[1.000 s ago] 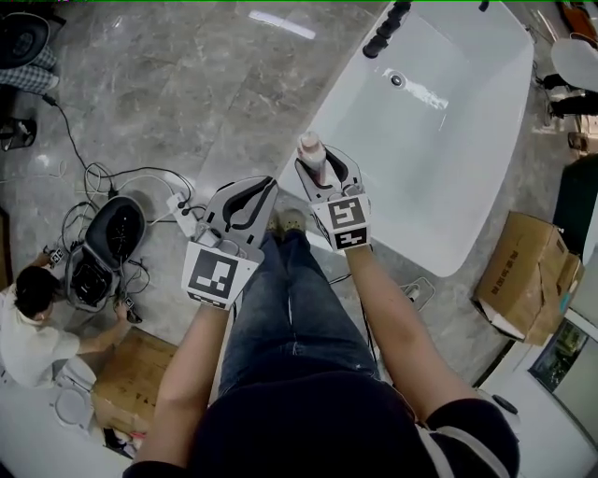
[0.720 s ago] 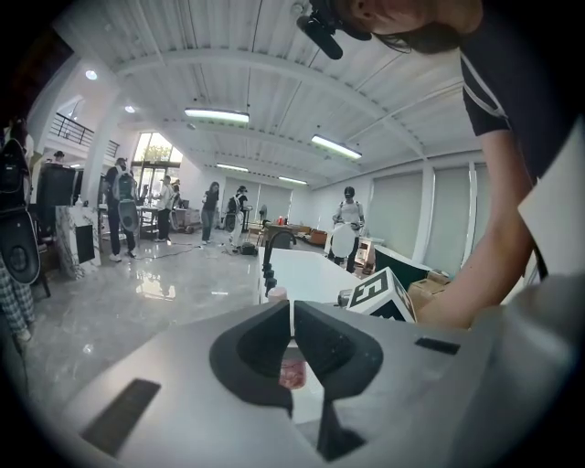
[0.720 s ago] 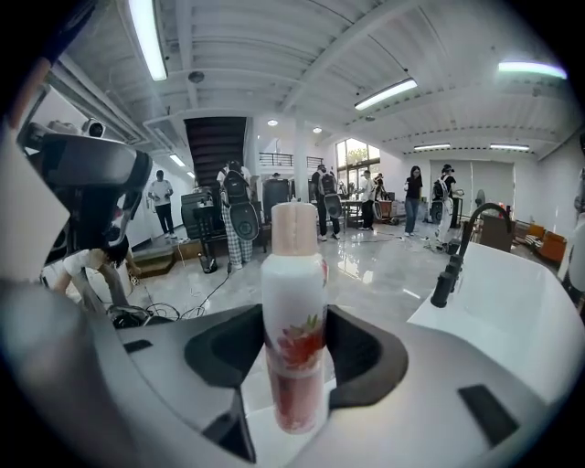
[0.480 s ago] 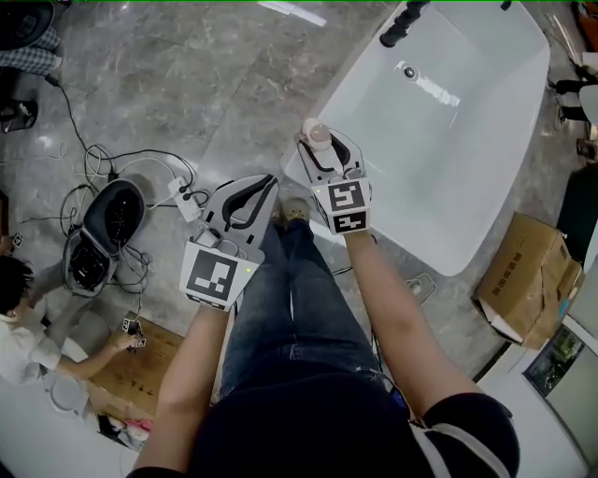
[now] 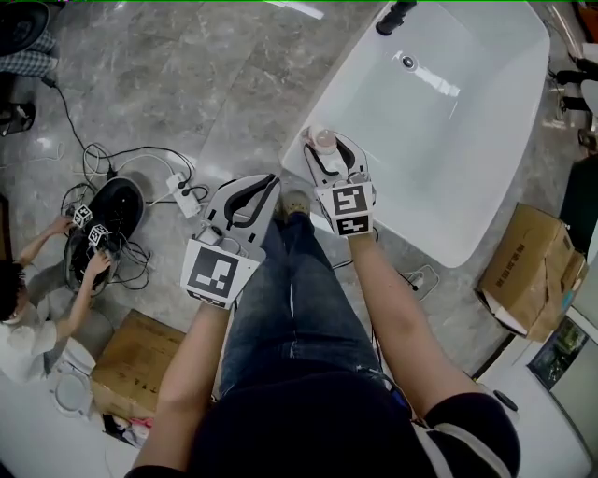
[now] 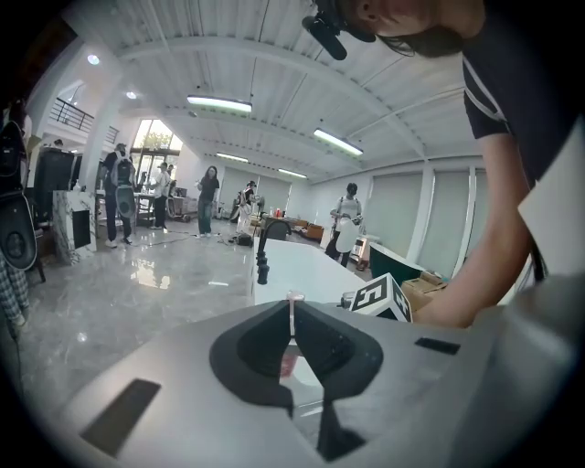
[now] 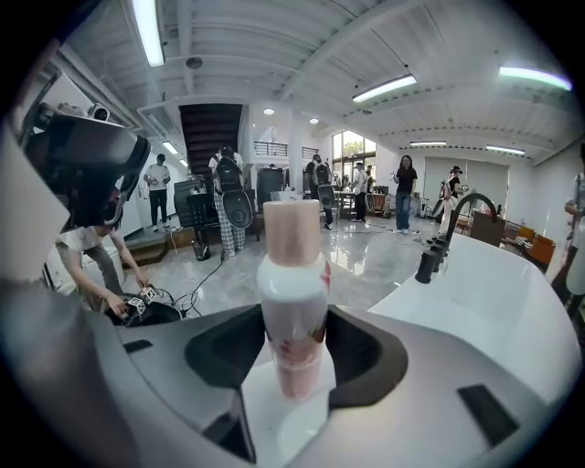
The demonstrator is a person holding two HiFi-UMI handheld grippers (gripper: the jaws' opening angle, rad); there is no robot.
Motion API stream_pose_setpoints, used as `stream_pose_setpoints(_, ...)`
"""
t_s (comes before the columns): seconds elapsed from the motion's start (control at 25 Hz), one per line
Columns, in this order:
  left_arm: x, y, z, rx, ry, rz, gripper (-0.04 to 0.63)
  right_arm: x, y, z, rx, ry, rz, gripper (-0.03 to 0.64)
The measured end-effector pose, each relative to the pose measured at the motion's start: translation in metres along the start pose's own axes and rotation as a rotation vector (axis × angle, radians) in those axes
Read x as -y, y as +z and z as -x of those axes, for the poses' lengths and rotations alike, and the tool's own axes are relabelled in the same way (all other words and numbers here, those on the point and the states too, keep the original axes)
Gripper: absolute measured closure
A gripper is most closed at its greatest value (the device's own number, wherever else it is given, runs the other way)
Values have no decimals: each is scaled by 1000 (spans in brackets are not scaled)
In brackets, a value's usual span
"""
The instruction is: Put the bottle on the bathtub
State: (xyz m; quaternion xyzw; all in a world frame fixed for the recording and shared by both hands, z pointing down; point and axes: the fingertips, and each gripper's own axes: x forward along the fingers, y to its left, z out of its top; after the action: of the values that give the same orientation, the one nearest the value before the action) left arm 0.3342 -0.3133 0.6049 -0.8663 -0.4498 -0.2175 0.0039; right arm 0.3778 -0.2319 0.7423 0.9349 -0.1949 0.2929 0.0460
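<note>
Grey left tongs and right tongs carry black-and-white marker cubes.

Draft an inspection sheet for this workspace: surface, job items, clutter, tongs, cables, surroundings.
Surface: white tub, its inside bare; grey marble floor.
Job's things: bottle upright over the tub's near rim; contact unclear.
Clutter: boxes on the floor on both sides.
Tongs: right tongs shut on bottle; left tongs shut, empty.
Cables: cables and power strip loose on the floor.
Surroundings: person crouched at a black case; faucet at the tub's far end.
</note>
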Motion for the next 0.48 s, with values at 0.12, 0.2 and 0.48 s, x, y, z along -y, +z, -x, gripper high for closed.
stream_pose_setpoints(0.12,7,-2,0,-12,-9,1,561,1,-4,6,-2,-12,-9,393)
stream_pose_setpoints(0.2,10,-3,1,-15,-13,2,561,0,-4,6,-8,-7,-17,393)
stream_pose_setpoints(0.48,14,-5,2,-49,-28,-8,561,1,0,9,-19,31,-85,345)
